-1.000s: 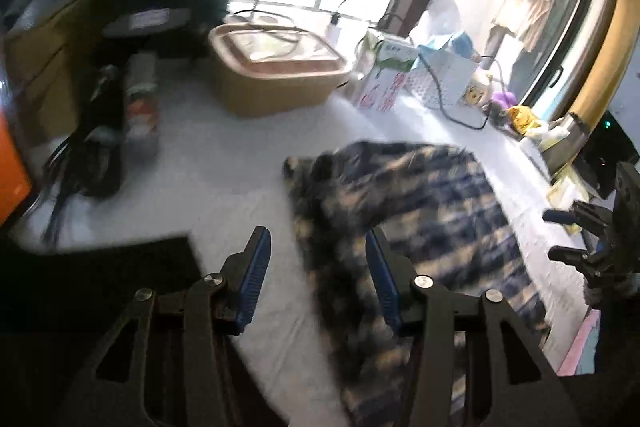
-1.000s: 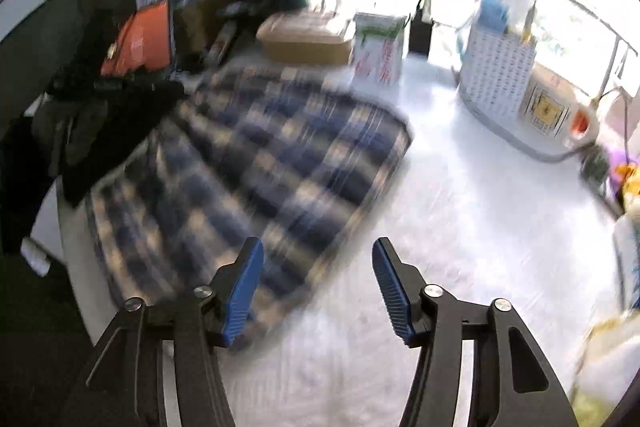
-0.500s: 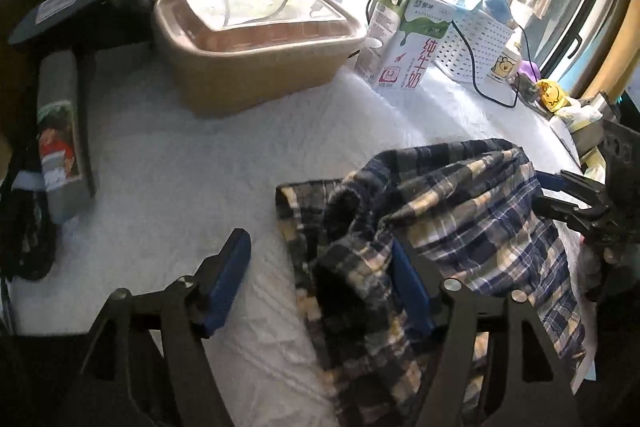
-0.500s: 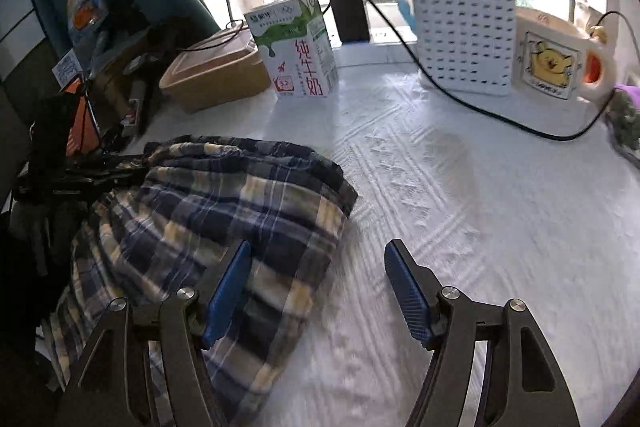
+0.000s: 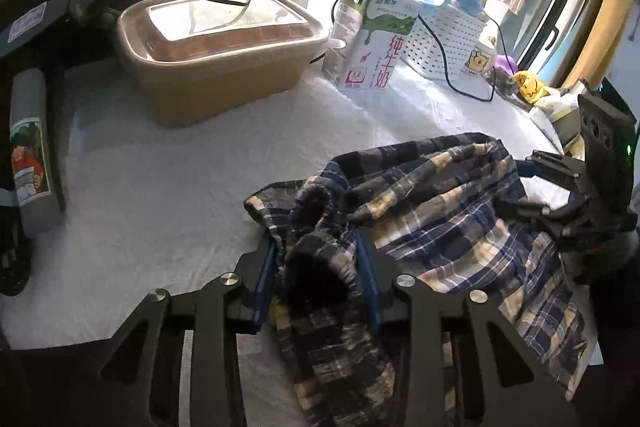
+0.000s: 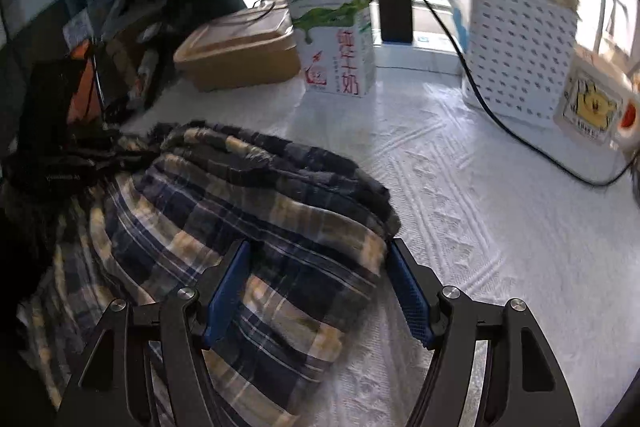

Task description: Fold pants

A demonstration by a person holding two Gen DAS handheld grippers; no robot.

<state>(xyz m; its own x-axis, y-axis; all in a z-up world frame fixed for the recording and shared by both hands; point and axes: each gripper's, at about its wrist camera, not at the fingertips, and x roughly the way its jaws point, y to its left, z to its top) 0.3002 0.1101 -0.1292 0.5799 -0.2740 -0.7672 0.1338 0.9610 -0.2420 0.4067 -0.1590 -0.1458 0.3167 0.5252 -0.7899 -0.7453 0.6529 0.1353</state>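
The blue and cream plaid pants (image 5: 440, 211) lie bunched on the white textured cloth (image 5: 168, 195). My left gripper (image 5: 318, 279) has its blue pads closed on a bunched fold of the pants at their left edge. My right gripper (image 6: 320, 287) is open, its fingers straddling the right edge of the pants (image 6: 256, 227) without pinching them. The right gripper also shows at the right of the left wrist view (image 5: 560, 187), at the pants' far edge.
A tan lidded container (image 5: 216, 51), a milk carton (image 5: 372, 43) and a white perforated basket (image 5: 448, 39) stand at the back by the window. A black cable (image 6: 520, 131) runs across the cloth. Dark items (image 5: 24, 163) lie at the left.
The left gripper moved onto the pants' left edge and closed on a fold. The right gripper moved in so its open fingers straddle the right edge. The pants are more bunched.
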